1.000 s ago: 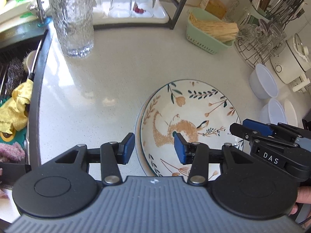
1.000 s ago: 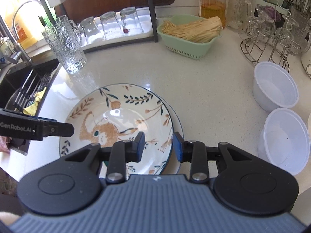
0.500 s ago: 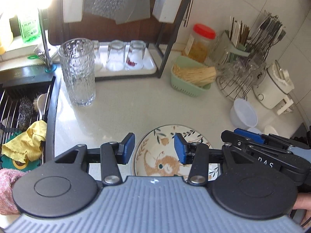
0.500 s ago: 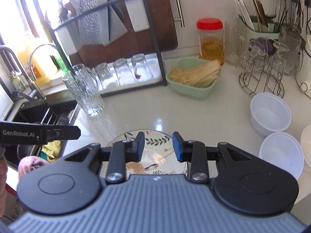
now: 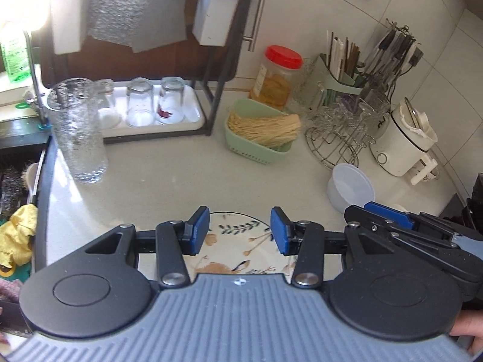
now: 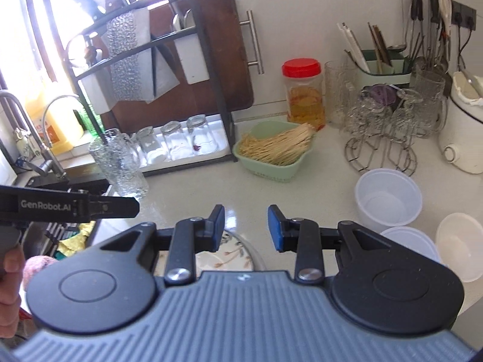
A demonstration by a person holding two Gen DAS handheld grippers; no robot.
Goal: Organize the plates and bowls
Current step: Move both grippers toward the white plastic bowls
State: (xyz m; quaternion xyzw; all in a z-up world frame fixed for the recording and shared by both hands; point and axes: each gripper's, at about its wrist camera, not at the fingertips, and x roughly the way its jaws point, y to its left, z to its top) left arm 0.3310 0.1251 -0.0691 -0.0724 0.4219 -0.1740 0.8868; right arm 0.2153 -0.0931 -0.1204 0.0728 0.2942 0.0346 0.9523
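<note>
A stack of plates, the top one a floral plate (image 5: 238, 241) with a deer drawing, lies on the white counter under both grippers; only its far edge (image 6: 235, 247) shows in the right wrist view. My left gripper (image 5: 239, 230) hangs above it, open, with nothing between its blue pads. My right gripper (image 6: 246, 227) is also open and empty, raised over the plate's far rim. White plastic bowls (image 6: 388, 200) stand to the right, one (image 5: 351, 187) seen in the left wrist view. The other gripper shows at each view's side.
A textured tall glass (image 5: 78, 132) stands near the sink (image 5: 18, 175) at left. A black rack with upturned glasses (image 5: 154, 105), a green basket of sticks (image 6: 276, 154), a red-lidded jar (image 6: 303, 90), a wire glass stand (image 6: 383, 132) and a white cooker (image 5: 404, 144) line the back.
Both grippers have risen away from the plate stack and tilted up, so the plate now sits low and small in view and more of the back wall shows. Jaws unchanged.
</note>
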